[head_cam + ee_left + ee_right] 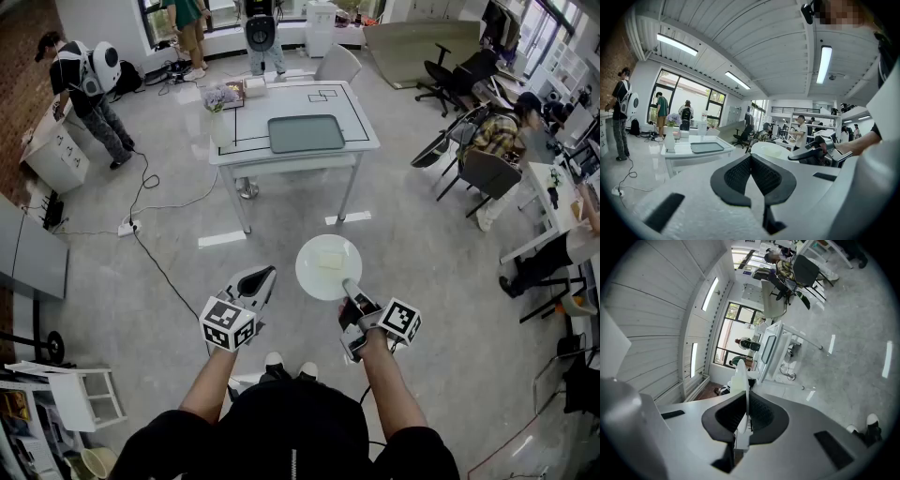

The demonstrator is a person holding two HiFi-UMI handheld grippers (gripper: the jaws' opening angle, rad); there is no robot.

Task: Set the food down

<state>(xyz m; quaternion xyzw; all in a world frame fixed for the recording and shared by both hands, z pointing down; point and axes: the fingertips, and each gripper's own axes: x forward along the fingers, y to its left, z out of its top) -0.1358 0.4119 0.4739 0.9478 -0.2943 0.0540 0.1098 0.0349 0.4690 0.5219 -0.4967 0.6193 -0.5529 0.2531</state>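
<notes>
A white plate (314, 269) with a pale yellow piece of food (330, 261) hangs above the floor in the head view. My right gripper (350, 292) is shut on the plate's near rim; in the right gripper view the plate (740, 385) shows edge-on between the jaws. My left gripper (260, 278) hovers left of the plate, shut and holding nothing; from the left gripper view the plate (768, 150) lies beyond the jaws. The white table (356, 124) with a grey tray (306, 133) stands ahead.
A vase of flowers (220, 99) and small boxes sit at the table's left end. A cable and power strip (126, 227) lie on the floor to the left. Office chairs (489, 172) and seated people are at the right; people stand at the back.
</notes>
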